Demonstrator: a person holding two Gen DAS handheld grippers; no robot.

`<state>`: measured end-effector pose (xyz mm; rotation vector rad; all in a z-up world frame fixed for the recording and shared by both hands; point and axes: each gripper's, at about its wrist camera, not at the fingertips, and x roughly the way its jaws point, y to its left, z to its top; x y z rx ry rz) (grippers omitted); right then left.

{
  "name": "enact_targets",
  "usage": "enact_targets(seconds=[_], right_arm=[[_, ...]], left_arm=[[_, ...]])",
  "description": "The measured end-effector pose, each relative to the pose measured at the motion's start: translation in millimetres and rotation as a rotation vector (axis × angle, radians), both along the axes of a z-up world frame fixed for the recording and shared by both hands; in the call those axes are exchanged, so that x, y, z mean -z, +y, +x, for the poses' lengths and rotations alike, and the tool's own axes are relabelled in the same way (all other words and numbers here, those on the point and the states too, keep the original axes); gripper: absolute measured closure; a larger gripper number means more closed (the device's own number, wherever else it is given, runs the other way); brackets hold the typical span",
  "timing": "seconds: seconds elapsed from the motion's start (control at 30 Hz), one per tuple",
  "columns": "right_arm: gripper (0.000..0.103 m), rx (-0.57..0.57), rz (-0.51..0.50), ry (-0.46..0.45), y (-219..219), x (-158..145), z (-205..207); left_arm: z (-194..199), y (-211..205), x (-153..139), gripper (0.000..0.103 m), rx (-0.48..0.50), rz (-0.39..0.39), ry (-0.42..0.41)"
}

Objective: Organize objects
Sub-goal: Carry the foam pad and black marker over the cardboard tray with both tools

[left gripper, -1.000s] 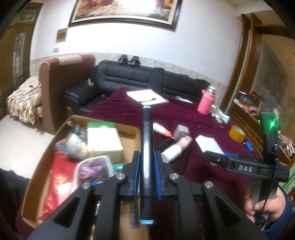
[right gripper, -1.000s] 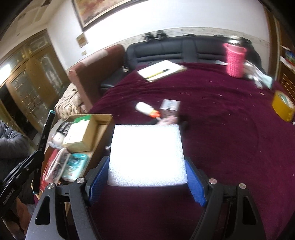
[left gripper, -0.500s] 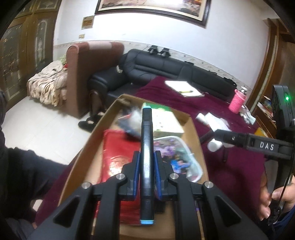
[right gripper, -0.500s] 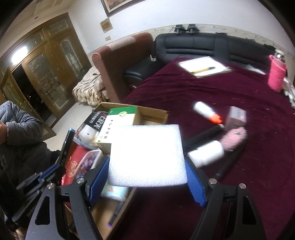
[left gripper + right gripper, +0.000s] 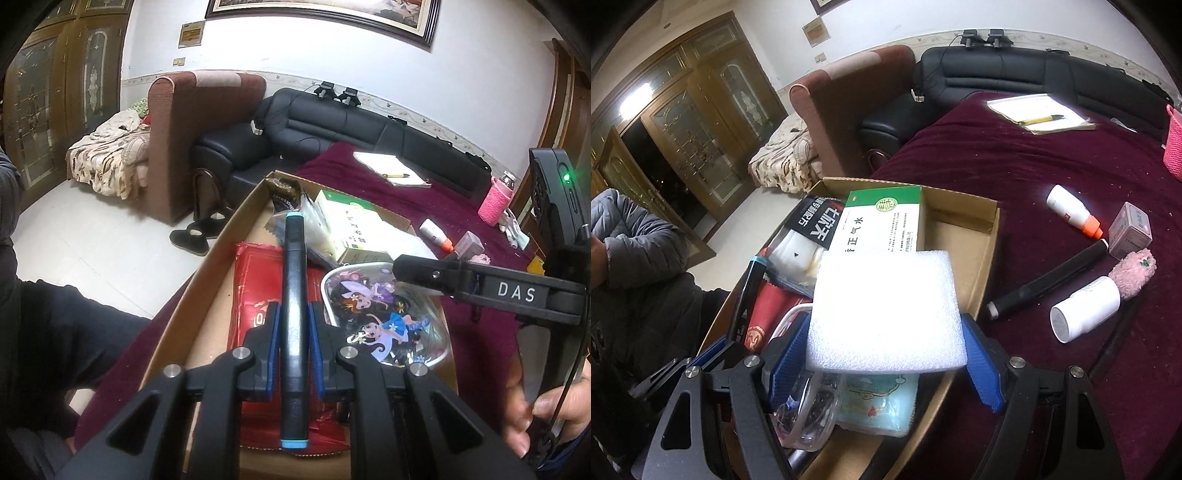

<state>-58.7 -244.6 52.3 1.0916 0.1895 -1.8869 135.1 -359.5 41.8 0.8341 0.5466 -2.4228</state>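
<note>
White letters "DAS" are printed on the black body of the right hand-held gripper (image 5: pixel 517 295). Inside the cardboard box (image 5: pixel 982 236), the green-and-white carton (image 5: pixel 882 225) bears the characters "正气水". The adjacent black packet (image 5: pixel 822 225) carries large white characters, not legible.

Left gripper (image 5: pixel 294 343) jaws clamped tight on a thin load; right gripper (image 5: pixel 886 363) jaws spread wide, gripping; bare hand (image 5: pixel 546 413) on right handle.

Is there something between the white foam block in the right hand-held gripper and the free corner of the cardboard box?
Nothing visible blocks it. The foam block hangs above the cardboard box; its bare corner lies just ahead, beside the green-and-white carton.
</note>
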Motion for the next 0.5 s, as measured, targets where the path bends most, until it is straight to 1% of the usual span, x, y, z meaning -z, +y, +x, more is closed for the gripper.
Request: enact_targets(seconds=[0.17, 0.23, 0.4, 0.5], right_arm=[[0.019, 0.022, -0.006, -0.016, 4.9, 0.7, -2.8], [0.019, 0.044, 0.003, 0.001, 6.2, 1.6, -5.4], [0.019, 0.029, 0.004, 0.012, 1.5, 4.3, 0.5], [0.019, -0.003, 0.004, -0.017, -2.3, 7.4, 8.0]], left_arm=[[-1.7, 2.3, 2.5, 0.088, 0.002, 0.003, -0.008], [-1.1, 2.7, 2.2, 0.088, 0.001, -0.002, -0.008], [-0.9, 1.4, 3.5, 0.088, -0.004, -0.003, -0.014], [-1.5, 0.9, 3.8, 0.088, -0.003, -0.003, -0.015]])
